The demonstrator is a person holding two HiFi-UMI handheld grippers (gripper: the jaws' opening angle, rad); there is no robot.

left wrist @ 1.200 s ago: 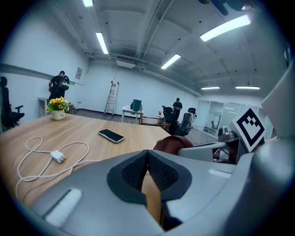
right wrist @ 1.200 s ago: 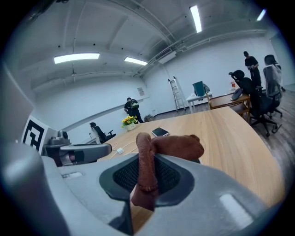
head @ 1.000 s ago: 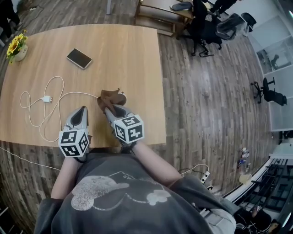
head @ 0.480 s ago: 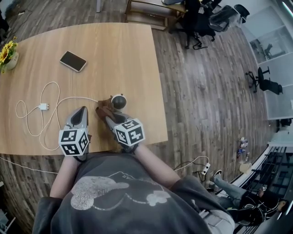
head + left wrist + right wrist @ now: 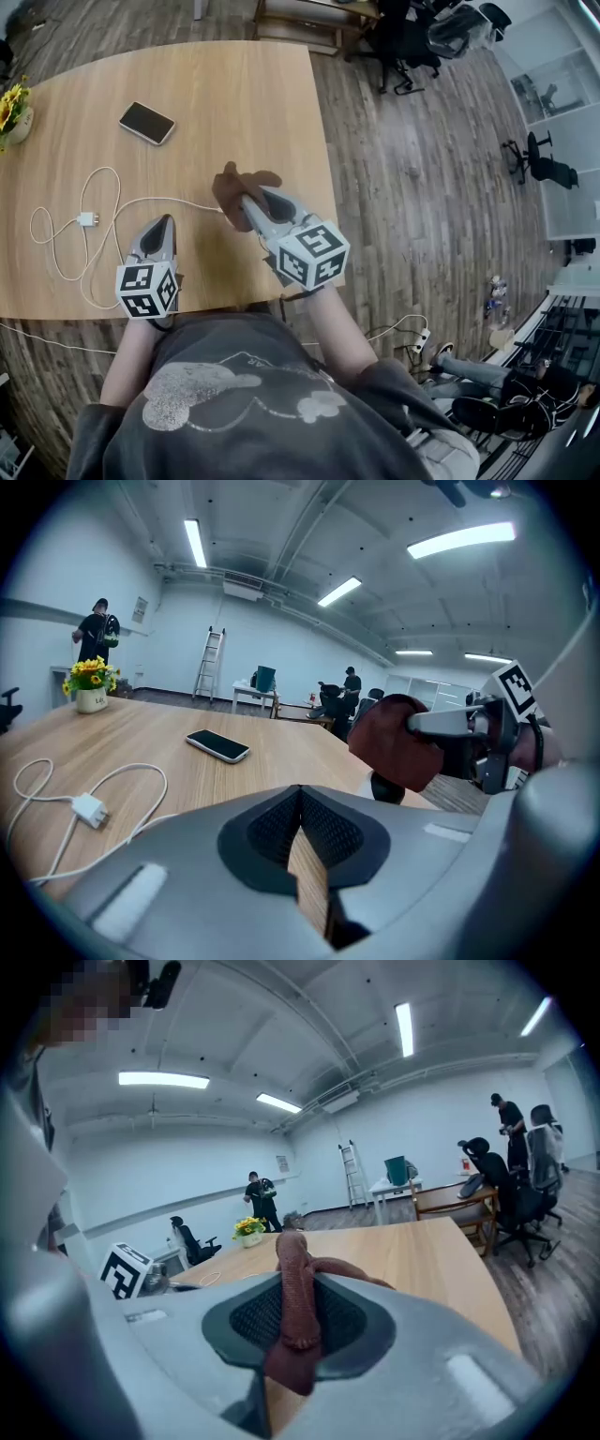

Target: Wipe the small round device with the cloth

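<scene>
The right tool (image 5: pixel 247 201) clamps the cloth (image 5: pixel 232 184), bunched at its tips so a padded wad meets the device (image 5: pixel 387 787). The device sits on the worktop (image 5: pixel 234 84) right under the wad, mostly covered. At 8 o'clock from it, the left tool (image 5: pixel 161 228) rests closed and empty, likely parked clear of the wiping.

I find no word, brand or number that I can read. The cubes on my left gripper (image 5: pixel 161 225) and right gripper (image 5: pixel 248 202) bear only black-and-white square patterns. The flower vase's (image 5: pixel 91 700) mark and the wall notice (image 5: pixel 140 609) are too small to read.
</scene>
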